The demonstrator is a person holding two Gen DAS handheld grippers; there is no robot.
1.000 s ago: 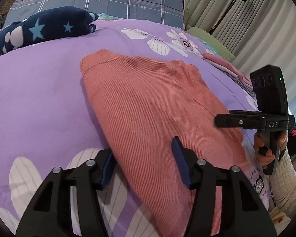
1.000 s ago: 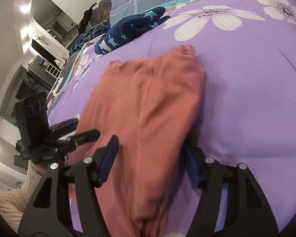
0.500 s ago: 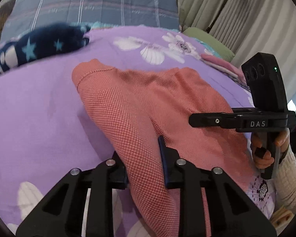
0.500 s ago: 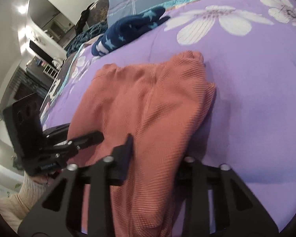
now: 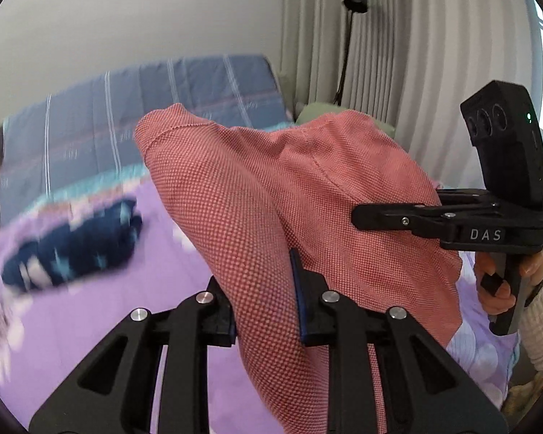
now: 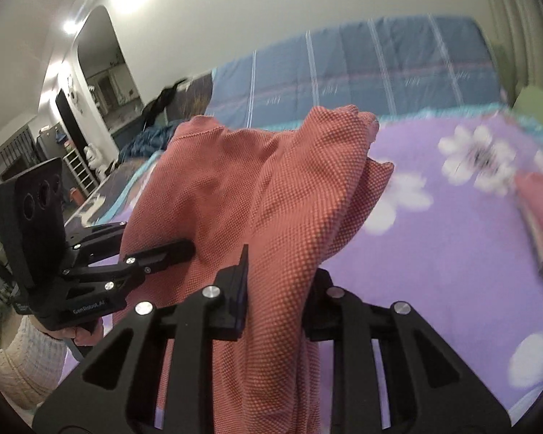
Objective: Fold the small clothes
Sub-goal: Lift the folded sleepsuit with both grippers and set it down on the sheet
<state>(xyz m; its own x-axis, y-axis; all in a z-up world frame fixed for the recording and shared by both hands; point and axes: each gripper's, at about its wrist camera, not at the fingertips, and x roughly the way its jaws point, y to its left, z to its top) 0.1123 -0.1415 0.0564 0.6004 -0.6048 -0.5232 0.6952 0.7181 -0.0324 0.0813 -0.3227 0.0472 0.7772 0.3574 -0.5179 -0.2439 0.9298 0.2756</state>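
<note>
A salmon-red knit garment (image 5: pixel 271 195) hangs lifted above the purple flowered bedspread (image 5: pixel 101 311). My left gripper (image 5: pixel 266 303) is shut on its near left edge, cloth bunched between the blue pads. In the right wrist view the same garment (image 6: pixel 257 195) is pinched by my right gripper (image 6: pixel 278 289), also shut on it. Each gripper shows in the other's view: the right gripper (image 5: pixel 358 213) at the cloth's right side, the left gripper (image 6: pixel 188 246) at its left side. The garment's far end droops forward and hides the bed under it.
A dark blue star-patterned garment (image 5: pixel 72 249) lies on the bedspread at the left. A blue plaid pillow (image 5: pixel 144 108) sits at the head of the bed. Folded pink clothes (image 6: pixel 539 217) lie at the right edge. Curtains and a floor lamp (image 5: pixel 351 36) stand behind.
Both grippers closed on the red garment's near edge and then rose, lifting it off the bedspread. The views tilted up toward the pillow and wall.
</note>
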